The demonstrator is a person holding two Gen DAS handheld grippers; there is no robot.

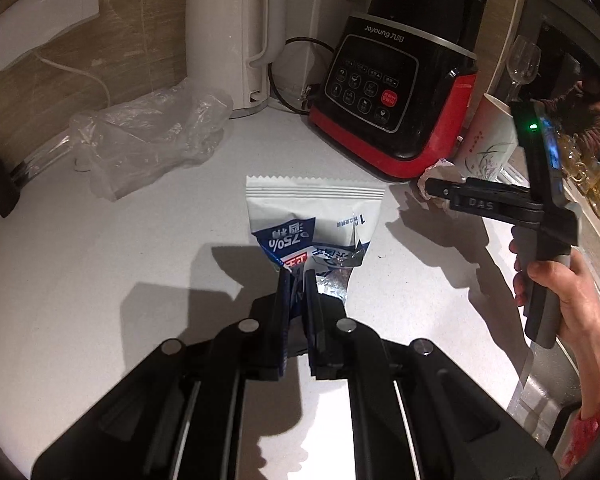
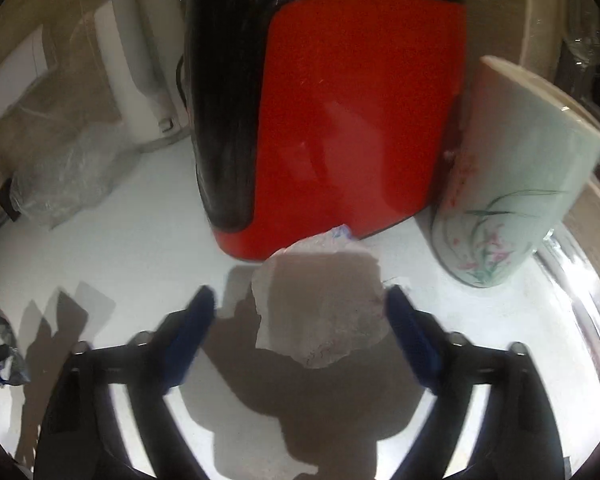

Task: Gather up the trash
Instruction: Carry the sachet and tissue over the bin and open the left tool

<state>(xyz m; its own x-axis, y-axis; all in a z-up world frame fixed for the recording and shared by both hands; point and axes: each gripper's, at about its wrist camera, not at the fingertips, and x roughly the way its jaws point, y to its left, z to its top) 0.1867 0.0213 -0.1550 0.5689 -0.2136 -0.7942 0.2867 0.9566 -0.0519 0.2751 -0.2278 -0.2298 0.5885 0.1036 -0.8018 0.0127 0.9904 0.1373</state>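
The black-and-red blender (image 1: 396,92) carries "Joyoung" in pale letters above its control panel, followed by Chinese characters too small to read. In front of the blender, the white-and-blue snack packet (image 1: 312,224) shows "750%" and a lone "1", both upside down. To the blender's right, the right gripper (image 1: 432,188) has "DAS" embossed on its finger.

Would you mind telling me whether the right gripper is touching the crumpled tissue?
Apart. In the right wrist view, the right gripper straddles the crumpled tissue, with counter visible between the left pad and tissue; the right pad looks just clear.

Crumpled tissue (image 2: 320,312) lies between the right gripper's (image 2: 300,300) spread fingers (untouched), just before the red blender (image 2: 352,120).
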